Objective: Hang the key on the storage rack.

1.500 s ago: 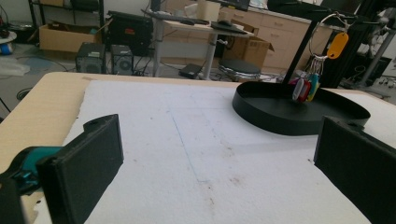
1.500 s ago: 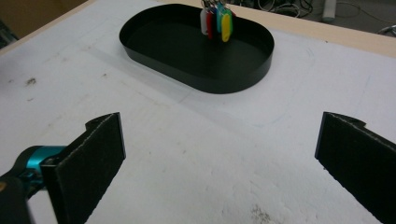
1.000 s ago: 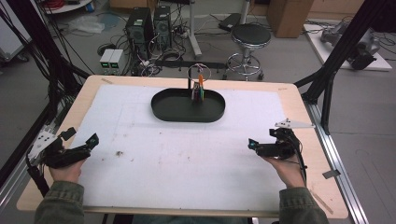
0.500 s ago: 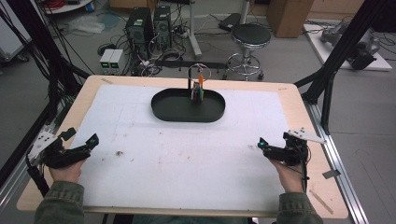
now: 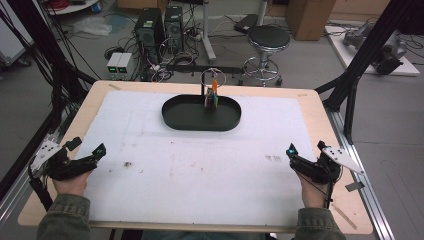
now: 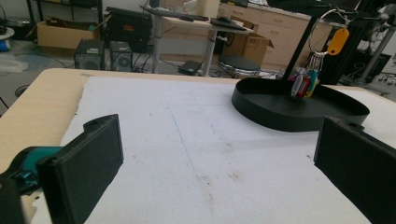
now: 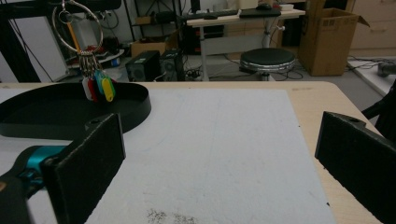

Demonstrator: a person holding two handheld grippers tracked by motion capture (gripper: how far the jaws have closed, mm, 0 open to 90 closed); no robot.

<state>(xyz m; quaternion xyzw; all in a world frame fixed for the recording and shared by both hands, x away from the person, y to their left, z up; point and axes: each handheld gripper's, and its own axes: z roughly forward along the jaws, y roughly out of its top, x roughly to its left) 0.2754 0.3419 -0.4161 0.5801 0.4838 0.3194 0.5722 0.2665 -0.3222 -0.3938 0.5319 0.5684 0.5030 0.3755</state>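
A black oval tray (image 5: 182,117) sits at the far middle of the white mat. From a black stand in it hangs a metal key ring (image 5: 212,79) with an orange tag and several coloured key tags (image 7: 98,87). My left gripper (image 5: 88,147) rests near the mat's left edge, open, with nothing between its jaws. Over at the right edge my right gripper (image 5: 306,148) is open and empty too. In the left gripper view the tray (image 6: 280,116) lies ahead to the right, beyond the left gripper (image 6: 219,158). The right gripper (image 7: 219,158) has the tray (image 7: 46,116) ahead on its left.
The white foam mat (image 5: 210,165) covers most of the wooden table (image 5: 320,107). Black frame posts (image 5: 365,55) rise at the table's far corners. Beyond the far edge are a stool (image 5: 269,37), computer cases (image 5: 160,25) and cables on the floor.
My right gripper has drifted to the right and a little nearer the front edge, still open. The left gripper has stayed in place.
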